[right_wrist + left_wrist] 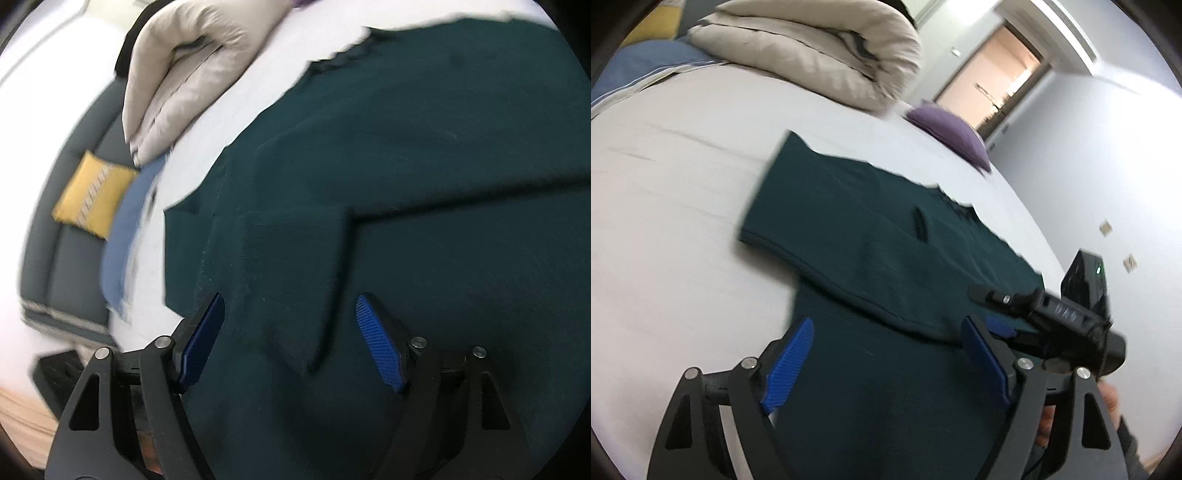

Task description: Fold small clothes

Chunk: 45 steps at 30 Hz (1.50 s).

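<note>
- Hovering nearest the lens, the left gripper point(886, 363) had its blue pads spread wide over the near part of the dark green garment point(871, 266), with nothing pinched between them.
- The right gripper point(291, 341) likewise stood wide apart above the same garment point(406, 184); its pads hung over the cloth without pressing it, so neither tool had hold of anything.
- From the left wrist view, the right gripper point(1001, 323) appeared just right of the garment's near end, with a hand point(1110, 397) behind it.
- The garment lay spread on the white bed point(665, 221), roughly in the middle of the sheet.
- One flap was already turned over onto the body of the garment, its hemmed edge running across the fabric; in the right wrist view a sleeve seemed folded inward too.
- Judging by this, the folding was partly done: side folds looked in place, while the lengthwise fold into a compact bundle seemed still to come.
- Beyond the garment, further up the bed, sat a folded beige duvet point(812, 55).
- Past the garment's far right corner lay a purple cushion point(949, 129).
- Farther than the duvet, a yellow pillow point(92, 192) rested against a grey headboard point(55, 266).
</note>
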Available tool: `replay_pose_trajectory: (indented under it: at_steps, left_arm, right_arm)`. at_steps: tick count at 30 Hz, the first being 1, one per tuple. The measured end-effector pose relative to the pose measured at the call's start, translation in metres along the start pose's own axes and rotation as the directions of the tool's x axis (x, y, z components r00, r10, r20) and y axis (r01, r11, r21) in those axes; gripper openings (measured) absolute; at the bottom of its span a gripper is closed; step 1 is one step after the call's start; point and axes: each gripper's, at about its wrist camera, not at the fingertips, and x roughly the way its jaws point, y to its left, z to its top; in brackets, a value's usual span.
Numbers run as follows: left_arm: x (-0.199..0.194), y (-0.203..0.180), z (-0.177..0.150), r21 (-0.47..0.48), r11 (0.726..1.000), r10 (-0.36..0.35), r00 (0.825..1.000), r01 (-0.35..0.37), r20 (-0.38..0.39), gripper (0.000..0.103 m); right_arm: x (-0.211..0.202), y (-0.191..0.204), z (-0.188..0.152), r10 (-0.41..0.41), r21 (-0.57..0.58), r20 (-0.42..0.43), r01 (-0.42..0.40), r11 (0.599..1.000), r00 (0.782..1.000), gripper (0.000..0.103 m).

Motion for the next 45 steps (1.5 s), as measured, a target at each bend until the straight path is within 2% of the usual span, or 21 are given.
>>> replay_pose_trajectory:
  at_steps: [2,3,4,5,6,13,17,19,21,24,26,32,34,37,38,40,45]
  left_arm:
    - [-0.008,0.012,0.006,-0.027,1.000,0.010,1.000,-0.009,0.023,0.079]
    - [-0.012,0.018,0.009,-0.044,0.999,0.009,0.999,-0.008,0.031,0.078]
    - [-0.013,0.021,0.011,-0.055,0.998,0.007,0.999,-0.005,0.035,0.078]
    - [-0.016,0.025,0.014,-0.073,0.997,0.006,0.999,-0.003,0.044,0.078]
    - [-0.018,0.027,0.017,-0.081,0.997,0.005,0.999,-0.001,0.052,0.078]
    - [-0.022,0.028,0.047,-0.082,0.997,0.004,0.993,0.005,0.115,0.078]
    - [-0.011,0.019,0.065,-0.069,0.998,0.010,0.991,-0.001,0.135,0.074]
    - [-0.002,0.018,0.072,-0.070,0.997,0.028,0.991,-0.019,0.129,0.072]
    - [0.009,0.019,0.077,-0.078,0.997,0.036,0.993,-0.027,0.114,0.059]
    - [0.027,0.017,0.085,-0.060,0.997,0.045,0.995,-0.040,0.090,0.052]
    - [0.041,0.014,0.092,-0.050,0.998,0.041,0.997,-0.037,0.072,0.050]
    - [0.092,-0.003,0.116,0.032,0.999,0.042,0.999,-0.042,-0.003,0.049]
    - [0.108,-0.003,0.122,0.051,0.997,0.067,0.998,-0.066,-0.022,0.048]
    - [0.139,0.010,0.133,0.028,0.996,0.090,0.994,-0.088,-0.068,0.047]
    - [0.152,0.016,0.137,0.030,0.992,0.122,0.989,-0.119,-0.084,0.047]
    - [0.166,0.024,0.139,0.061,0.988,0.146,0.986,-0.141,-0.085,0.038]
    - [0.171,0.032,0.148,0.054,0.992,0.117,0.990,-0.113,-0.073,0.037]
  right_arm:
    - [0.008,0.011,0.003,-0.024,-0.038,0.009,0.024,0.999,1.000,0.068]
    - [0.012,0.016,0.005,-0.038,-0.062,0.011,0.039,0.997,0.999,0.052]
    - [0.014,0.021,0.007,-0.053,-0.082,0.002,0.053,0.995,0.999,0.024]
    - [0.014,0.024,0.010,-0.064,-0.092,0.001,0.064,0.994,0.998,0.013]
    - [0.010,0.028,0.012,-0.069,-0.100,0.018,0.070,0.992,0.997,0.008]
    - [-0.061,0.067,0.046,-0.026,-0.257,0.143,0.062,0.964,0.989,0.007]
    - [-0.080,0.047,0.081,-0.079,-0.261,0.186,0.127,0.957,0.979,0.007]
    - [-0.076,0.025,0.096,-0.104,-0.226,0.165,0.140,0.964,0.981,0.007]
    - [-0.066,-0.005,0.106,-0.162,-0.177,0.147,0.187,0.966,0.976,0.007]
    - [-0.047,-0.048,0.114,-0.177,-0.081,0.109,0.186,0.979,0.978,0.007]
    - [-0.038,-0.064,0.113,-0.145,-0.043,0.098,0.150,0.988,0.985,0.007]
    - [-0.027,-0.088,0.110,-0.106,-0.015,0.096,0.108,0.994,0.990,0.008]
    - [-0.026,-0.095,0.106,-0.096,-0.004,0.104,0.097,0.995,0.990,0.011]
    - [-0.022,-0.109,0.107,-0.070,0.019,0.101,0.068,0.997,0.992,0.011]
    - [-0.019,-0.113,0.107,-0.070,0.026,0.099,0.068,0.997,0.993,0.011]
    - [-0.016,-0.118,0.104,-0.066,0.035,0.092,0.063,0.997,0.994,0.011]
    - [-0.014,-0.129,0.101,-0.009,0.078,0.104,0.001,0.997,0.995,0.011]
